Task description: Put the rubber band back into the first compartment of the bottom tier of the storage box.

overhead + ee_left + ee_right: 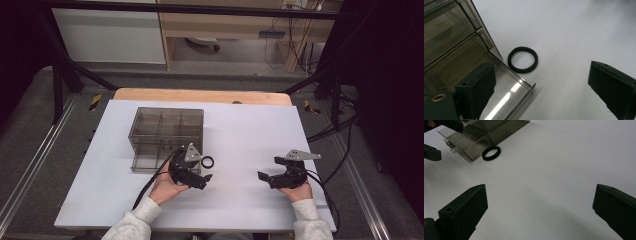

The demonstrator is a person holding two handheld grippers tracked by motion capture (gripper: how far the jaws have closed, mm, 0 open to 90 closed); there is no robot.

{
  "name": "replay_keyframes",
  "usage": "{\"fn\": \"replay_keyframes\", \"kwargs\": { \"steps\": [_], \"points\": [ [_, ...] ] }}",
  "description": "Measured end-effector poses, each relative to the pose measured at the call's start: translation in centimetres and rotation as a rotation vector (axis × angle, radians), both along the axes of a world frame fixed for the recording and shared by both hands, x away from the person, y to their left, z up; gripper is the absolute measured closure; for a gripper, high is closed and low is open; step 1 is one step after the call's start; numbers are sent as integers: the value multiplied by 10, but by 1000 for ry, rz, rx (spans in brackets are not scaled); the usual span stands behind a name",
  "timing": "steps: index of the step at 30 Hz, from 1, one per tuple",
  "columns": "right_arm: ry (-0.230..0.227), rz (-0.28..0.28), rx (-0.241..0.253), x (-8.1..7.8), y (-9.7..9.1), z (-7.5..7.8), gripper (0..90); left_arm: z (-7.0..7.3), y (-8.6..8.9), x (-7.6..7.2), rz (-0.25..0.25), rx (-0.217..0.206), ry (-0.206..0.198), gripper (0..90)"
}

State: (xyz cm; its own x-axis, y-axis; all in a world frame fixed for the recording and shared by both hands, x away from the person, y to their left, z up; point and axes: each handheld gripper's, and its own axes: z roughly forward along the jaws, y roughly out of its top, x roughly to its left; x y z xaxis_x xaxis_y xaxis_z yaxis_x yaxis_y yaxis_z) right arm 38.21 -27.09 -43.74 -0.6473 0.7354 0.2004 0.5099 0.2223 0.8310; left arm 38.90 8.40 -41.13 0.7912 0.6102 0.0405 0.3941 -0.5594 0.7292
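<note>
One black ring [522, 60], one smoky drawer box [166, 131], two tongs.

Ring [207, 162] just right of box [166, 131]

My high view looks forward and down over the whole white table sheet [250, 130]. Both gripper views sit low and close, sharing the small black rubber ring [522, 60] (beside the smoky transparent plastic drawer box [486, 132]).

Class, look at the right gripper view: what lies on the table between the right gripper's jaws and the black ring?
Nothing: between the right gripper and the black ring lies bare white table. The high view shows the same.
</note>
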Motion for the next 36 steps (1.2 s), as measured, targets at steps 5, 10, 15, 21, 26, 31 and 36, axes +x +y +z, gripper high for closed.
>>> {"fn": "replay_keyframes", "kwargs": {
  "steps": [5, 10, 15, 21, 26, 31, 36],
  "points": [
    [-1, 1, 0, 0, 0, 0, 3, 0, -4, 3, 2, 0, 5, 105],
    [-1, 2, -1, 0, 0, 0, 3, -1, -9, 6, 2, 6, 7, 136],
    [-1, 2, 0, 0, 0, 0, 3, -2, -14, 9, 5, 9, 10, 173],
    [-1, 3, -1, 0, 0, 0, 3, -3, -18, 13, 14, 17, 11, 230],
    [-1, 3, 1, 0, 0, 0, 3, -5, -22, 17, 14, 25, 19, 299],
    [-1, 3, 1, 0, 0, 0, 3, -10, -25, 20, 23, 38, 32, 349],
    [-1, 3, 2, 0, 0, 0, 3, -14, -26, 24, 33, 29, 48, 407]
  ]
}}
